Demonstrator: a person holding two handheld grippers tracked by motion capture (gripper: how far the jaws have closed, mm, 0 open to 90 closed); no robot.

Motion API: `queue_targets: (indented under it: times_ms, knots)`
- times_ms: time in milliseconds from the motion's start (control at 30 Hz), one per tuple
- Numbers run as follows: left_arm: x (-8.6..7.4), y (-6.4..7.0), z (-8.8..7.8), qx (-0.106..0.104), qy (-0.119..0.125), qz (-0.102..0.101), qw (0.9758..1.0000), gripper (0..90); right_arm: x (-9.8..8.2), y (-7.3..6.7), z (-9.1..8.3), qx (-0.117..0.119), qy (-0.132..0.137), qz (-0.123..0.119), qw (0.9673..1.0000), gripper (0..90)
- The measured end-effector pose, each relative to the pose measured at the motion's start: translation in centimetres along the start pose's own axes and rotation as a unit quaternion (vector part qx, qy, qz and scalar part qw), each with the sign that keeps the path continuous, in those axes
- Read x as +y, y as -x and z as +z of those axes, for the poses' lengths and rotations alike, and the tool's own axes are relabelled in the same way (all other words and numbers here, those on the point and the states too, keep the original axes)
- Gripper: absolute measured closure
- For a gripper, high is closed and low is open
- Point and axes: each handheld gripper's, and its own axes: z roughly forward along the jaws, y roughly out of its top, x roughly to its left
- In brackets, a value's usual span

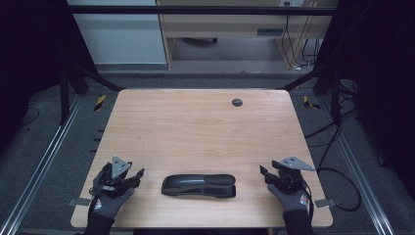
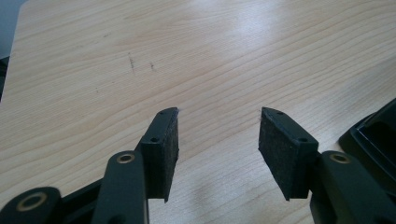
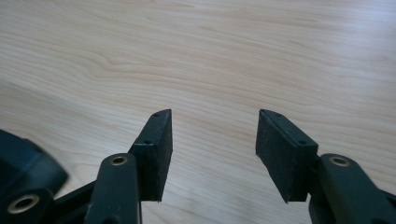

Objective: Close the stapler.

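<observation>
Left gripper (image 1: 137, 177): released, nothing between the pads, low over the pale wooden surface (image 1: 195, 127). Just right of it, between both grippers: long glossy black plastic case (image 1: 199, 186), flat, untouched. Right gripper (image 1: 265, 174): released wide, empty, near the case's right end.

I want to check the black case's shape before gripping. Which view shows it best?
The high view: the whole black case lies lengthwise between the two open grippers. The left gripper view catches one corner at its right edge; the right gripper view shows a blurred end at lower left.
</observation>
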Motion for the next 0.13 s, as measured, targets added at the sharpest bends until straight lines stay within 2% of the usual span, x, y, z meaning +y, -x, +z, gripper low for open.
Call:
queue_targets:
  times_ms: [133]
  knots:
    - [-0.08, -0.25, 0.10, 0.002, -0.003, -0.003, 1.0000, 47.3, -0.35, 1.15, 0.01, -0.018, -0.008, 0.002, 0.9998, 44.7]
